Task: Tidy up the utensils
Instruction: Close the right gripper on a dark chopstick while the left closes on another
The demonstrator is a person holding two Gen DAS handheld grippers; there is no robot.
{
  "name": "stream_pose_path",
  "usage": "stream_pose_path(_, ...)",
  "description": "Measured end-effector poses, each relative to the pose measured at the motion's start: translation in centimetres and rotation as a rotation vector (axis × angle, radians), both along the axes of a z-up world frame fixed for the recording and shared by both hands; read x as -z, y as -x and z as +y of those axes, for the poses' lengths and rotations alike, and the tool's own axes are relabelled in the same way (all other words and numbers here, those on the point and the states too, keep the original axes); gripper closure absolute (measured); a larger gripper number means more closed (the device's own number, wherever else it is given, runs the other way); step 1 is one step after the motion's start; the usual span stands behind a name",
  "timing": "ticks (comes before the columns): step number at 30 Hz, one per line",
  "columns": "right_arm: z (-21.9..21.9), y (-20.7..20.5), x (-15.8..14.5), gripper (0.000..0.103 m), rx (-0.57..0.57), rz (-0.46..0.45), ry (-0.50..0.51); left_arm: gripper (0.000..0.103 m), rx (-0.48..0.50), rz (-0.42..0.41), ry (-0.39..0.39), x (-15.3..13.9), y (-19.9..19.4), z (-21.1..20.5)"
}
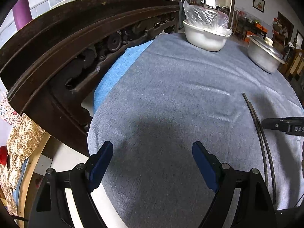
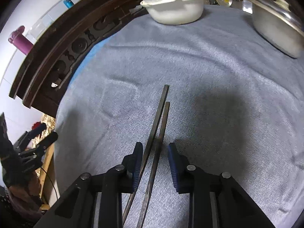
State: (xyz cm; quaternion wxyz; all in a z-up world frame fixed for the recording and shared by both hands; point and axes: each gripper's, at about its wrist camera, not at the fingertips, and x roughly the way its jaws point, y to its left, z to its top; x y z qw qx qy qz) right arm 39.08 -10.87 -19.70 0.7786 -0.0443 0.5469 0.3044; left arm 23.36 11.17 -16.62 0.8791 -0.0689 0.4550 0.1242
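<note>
Both jaws of the right gripper [image 2: 154, 153] stand part-way in, one on each side of a pair of dark chopsticks [image 2: 158, 125] lying on the grey-blue cloth [image 2: 209, 76]. On the left a blue pad [image 2: 138, 163] sits against, or just beside, the nearer stick; on the right a strip of cloth shows between the other pad and the second stick, so the sticks are bracketed but do not look clamped. Their long axis runs straight ahead, along the line the gripper points, and away from the camera toward the white bowl [image 2: 174, 13] with the plastic bag at the far edge of the cloth. The far tips are uneven, one reaching beyond the other, and the sticks cross or touch near the jaws. A squeeze across that axis would, it seems, gather both.

The left gripper [image 1: 153, 159] hangs with its jaws wide and nothing between them, over bare cloth. From there the chopsticks [image 1: 263, 133] lie off to its right, well apart, beside the tip of the right gripper. So the right hand is plainly nearer, and the grasp looks to be its job. A metal pot [image 1: 264, 55] with a lid stands far from both
</note>
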Motion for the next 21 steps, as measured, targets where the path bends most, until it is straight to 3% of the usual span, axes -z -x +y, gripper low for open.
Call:
stream_pose_path(7, 0.6, -0.5, 0.3, 0.089, 0.016, -0.049, 0.072, 0.018, 0.001, 0.0, 0.014, 0.2, -0.3, 0.1)
stream_pose_path(17, 3.7, -1.4, 0.4, 0.09, 0.027, -0.126, 0.218, 0.017, 0.022, 0.006, 0.02, 0.6, -0.4, -0.6)
stream_pose_path(18, 3.8, -1.6, 0.4, 0.095, 0.035, -0.129, 0.227, 0.017, 0.027, 0.006, 0.018, 0.6, -0.5, -0.7)
stream_pose_path(21, 3.1, -2.0, 0.4, 0.095, 0.058, -0.124, 0.235, 0.018, 0.06, 0.01, 0.024, 0.5, -1.1, -1.1)
